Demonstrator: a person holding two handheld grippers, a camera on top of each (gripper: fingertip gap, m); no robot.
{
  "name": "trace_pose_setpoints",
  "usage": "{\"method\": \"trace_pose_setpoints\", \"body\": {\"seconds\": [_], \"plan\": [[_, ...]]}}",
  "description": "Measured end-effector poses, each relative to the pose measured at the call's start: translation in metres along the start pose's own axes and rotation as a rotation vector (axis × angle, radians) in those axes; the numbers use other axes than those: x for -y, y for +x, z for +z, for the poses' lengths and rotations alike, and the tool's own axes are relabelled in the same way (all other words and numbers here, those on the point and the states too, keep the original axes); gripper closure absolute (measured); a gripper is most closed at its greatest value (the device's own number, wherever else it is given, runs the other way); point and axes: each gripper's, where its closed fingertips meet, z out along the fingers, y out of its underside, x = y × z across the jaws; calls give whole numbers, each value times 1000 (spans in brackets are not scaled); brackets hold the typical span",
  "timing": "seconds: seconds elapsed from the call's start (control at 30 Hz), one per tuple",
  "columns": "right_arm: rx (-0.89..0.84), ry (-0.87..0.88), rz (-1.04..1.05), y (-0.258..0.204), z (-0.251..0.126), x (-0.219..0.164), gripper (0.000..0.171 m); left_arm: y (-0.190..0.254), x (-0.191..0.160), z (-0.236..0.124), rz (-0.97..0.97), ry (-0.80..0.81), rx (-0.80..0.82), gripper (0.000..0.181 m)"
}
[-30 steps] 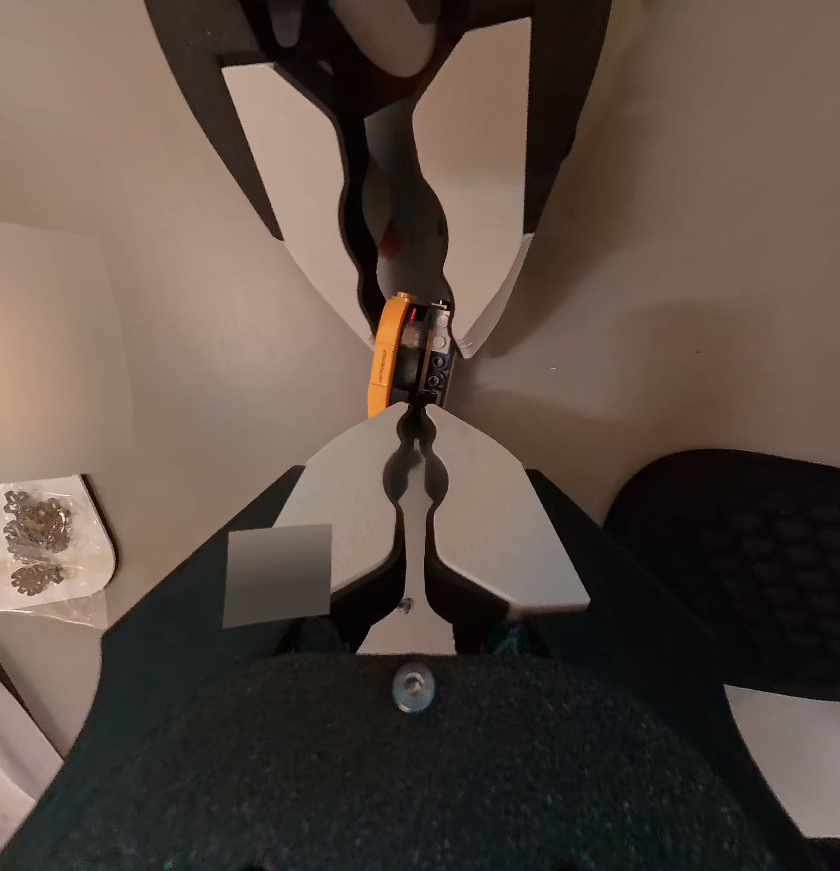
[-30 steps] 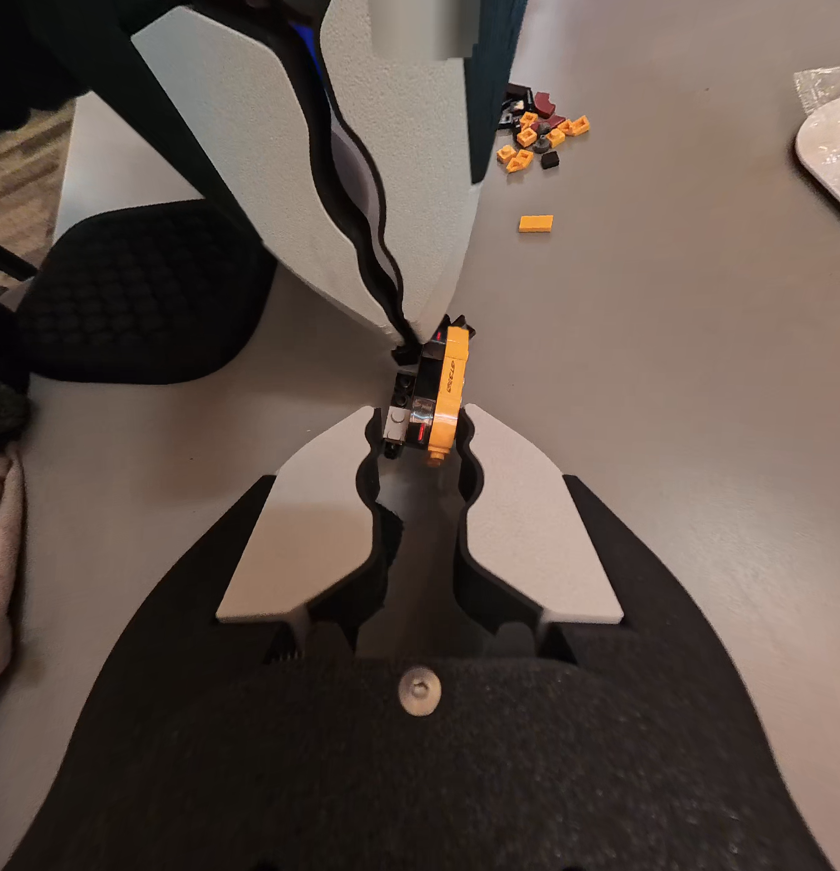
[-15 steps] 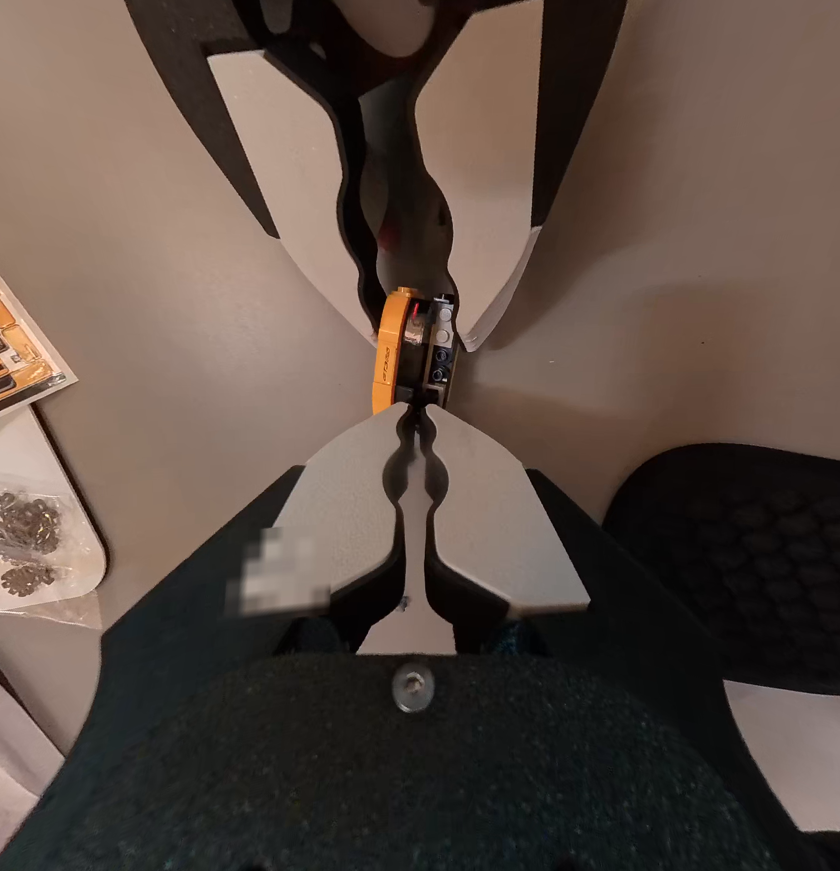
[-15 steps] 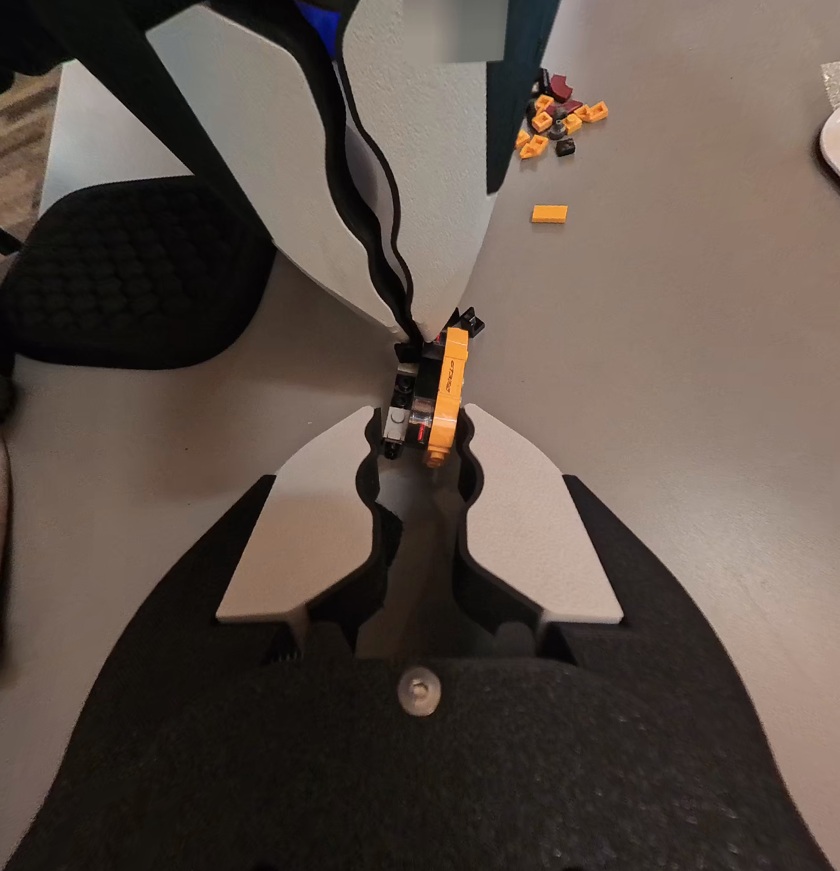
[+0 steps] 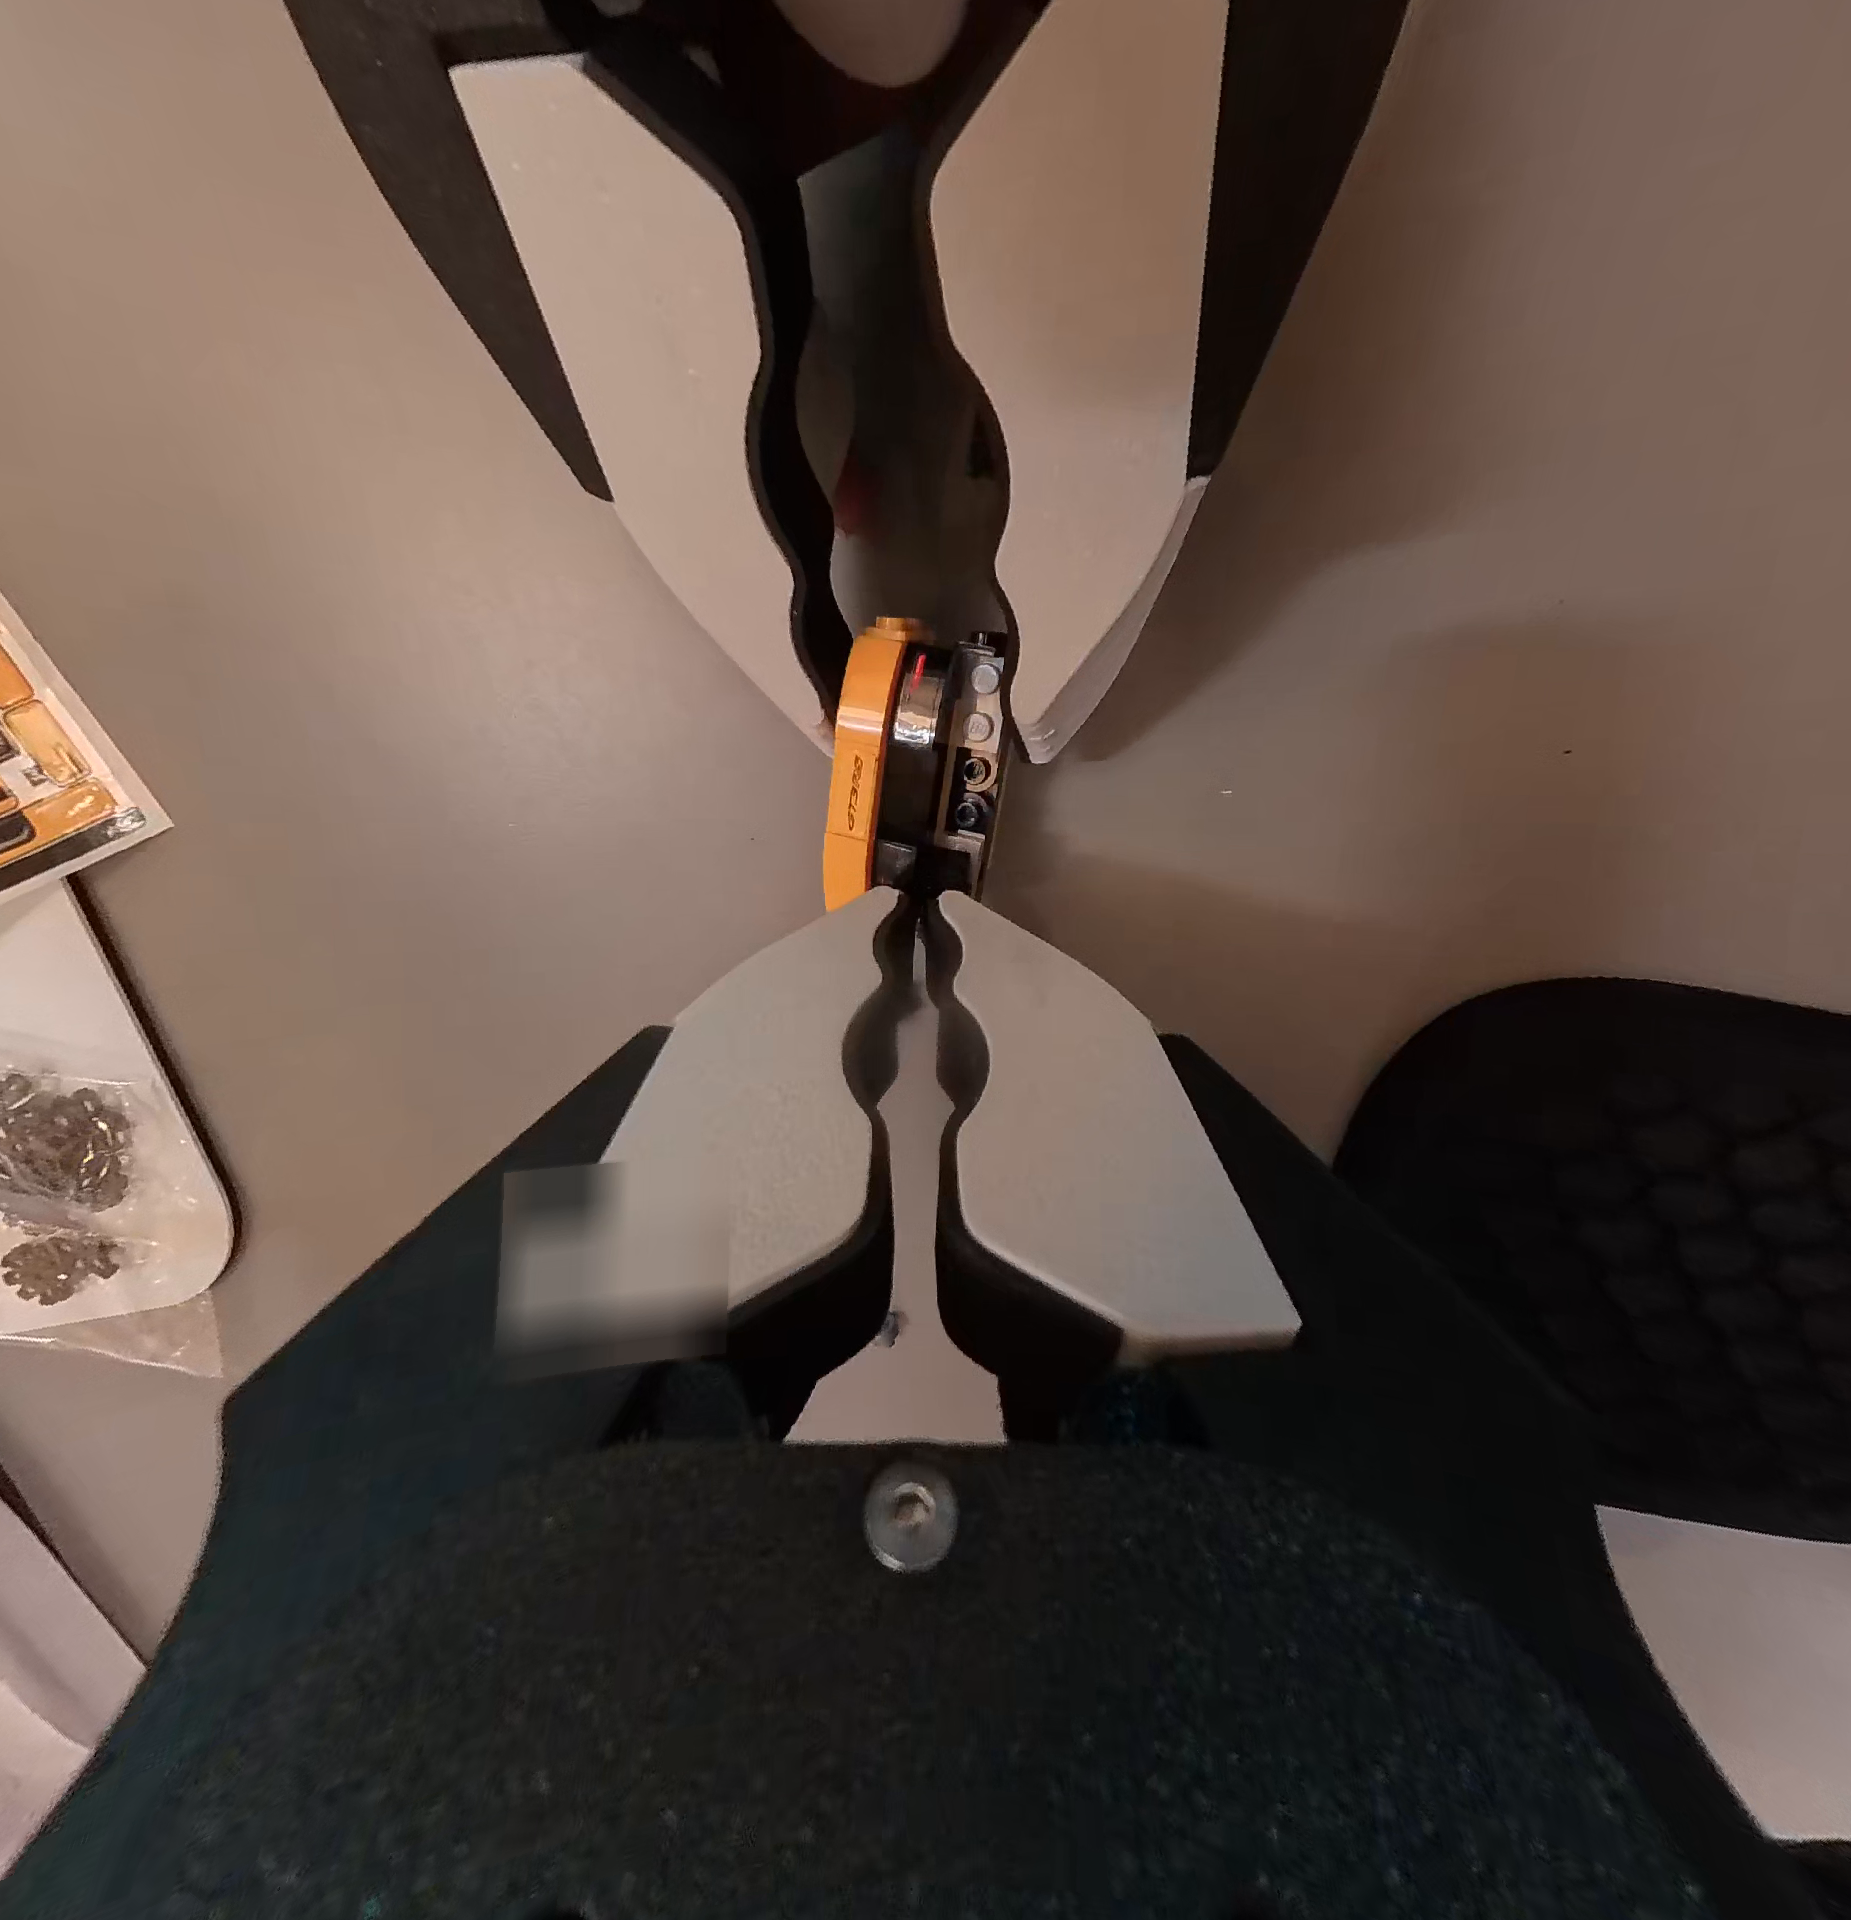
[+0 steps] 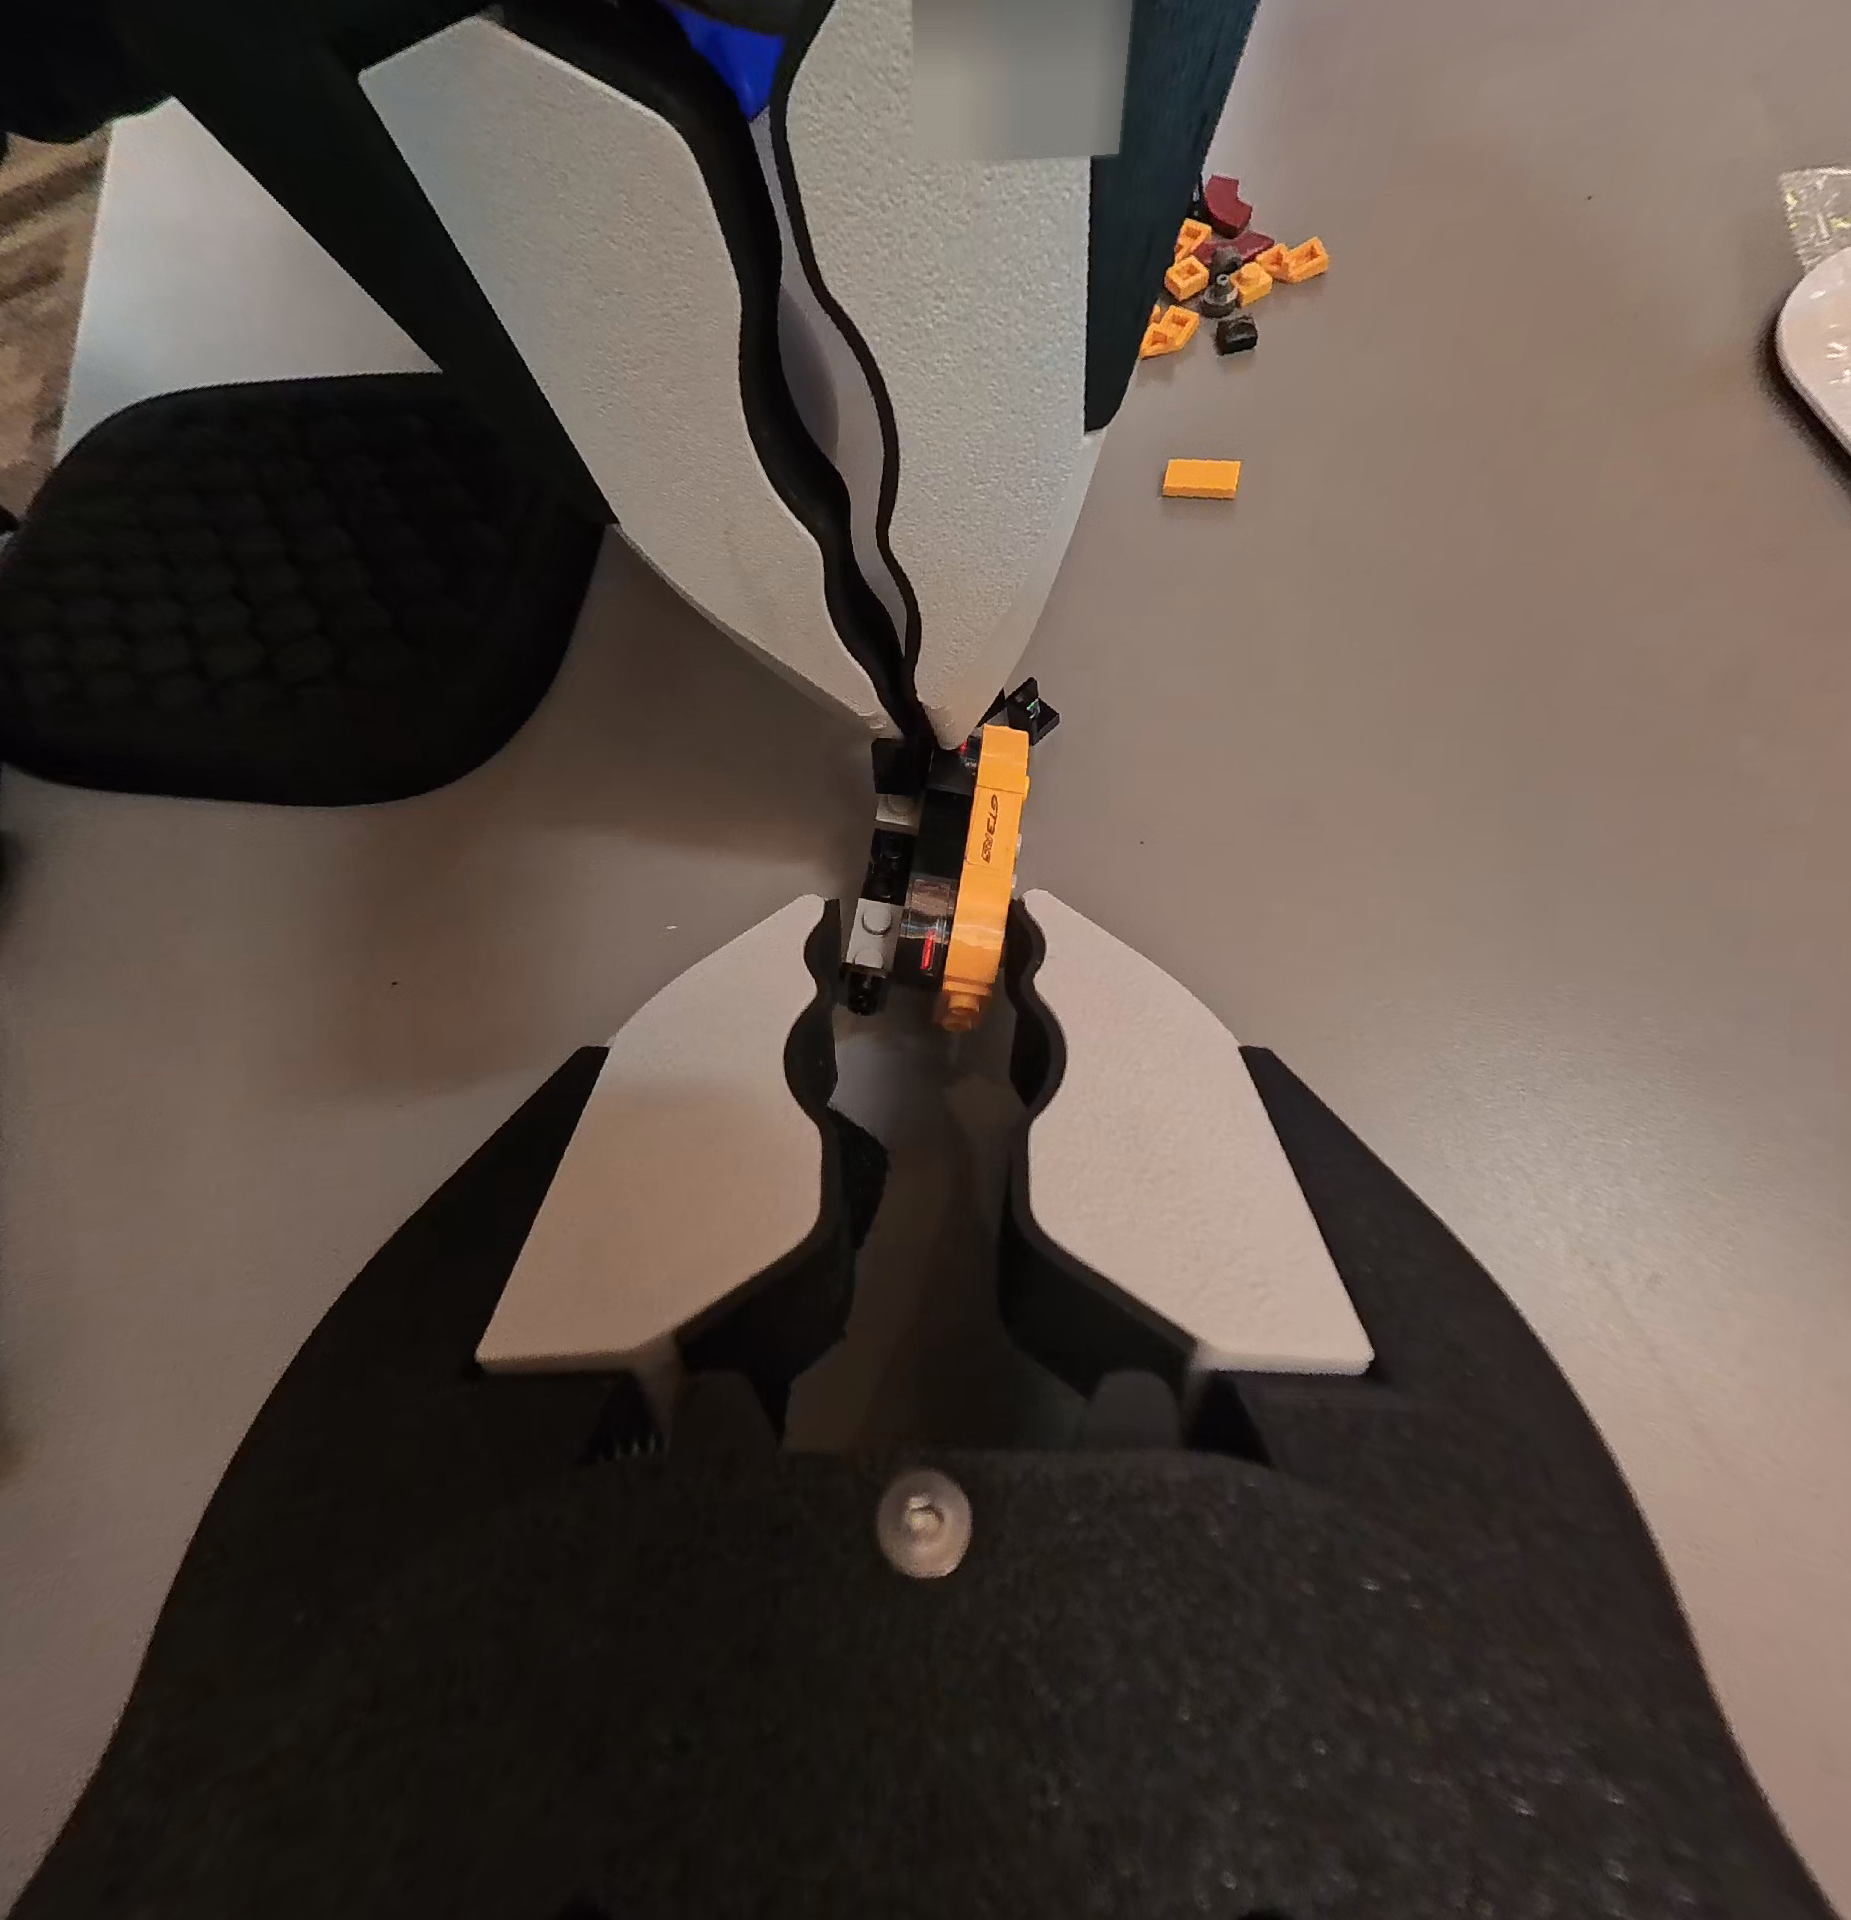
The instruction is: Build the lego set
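Note:
A small lego assembly [image 5: 910,769], an orange curved piece on black and grey bricks, hangs above the grey table [image 5: 381,520], held from both ends. My left gripper [image 5: 916,906] is shut on a thin black piece at its near end. My right gripper [image 5: 926,736] comes in from the top of the left wrist view and clamps the far end. In the right wrist view the assembly [image 6: 988,831] sits between my right gripper's [image 6: 921,904] fingers, orange side to the right. The left gripper [image 6: 916,727] pinches its far end.
Several loose orange, dark red and black pieces [image 6: 1227,270] lie on the table, with one orange flat tile [image 6: 1199,479] nearer. A black mesh chair seat [image 6: 277,592] is at the table edge. A printed sheet [image 5: 38,769], a bag of dark parts [image 5: 59,1164] and a white tray [image 6: 1835,353] lie at the sides. My two grippers' fingertips are within a few centimetres of each other. My left tips are roughly 10 cm from the orange flat tile [image 6: 1199,479].
Both grippers have kept their hold on the assembly and shifted together over the table. The printed sheet has come into the left wrist view, and the loose pieces have slid right in the right wrist view.

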Motion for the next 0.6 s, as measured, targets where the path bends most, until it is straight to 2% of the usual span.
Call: {"method": "trace_pose_setpoints", "body": {"seconds": [0.43,0.6], "plan": [[-6,-9,3,1,1,-2,141,-2,-1,1,-10,7,9,179],[-18,-11,12,5,0,-3,141,-10,-2,-10,-46,55,58,178]]}}
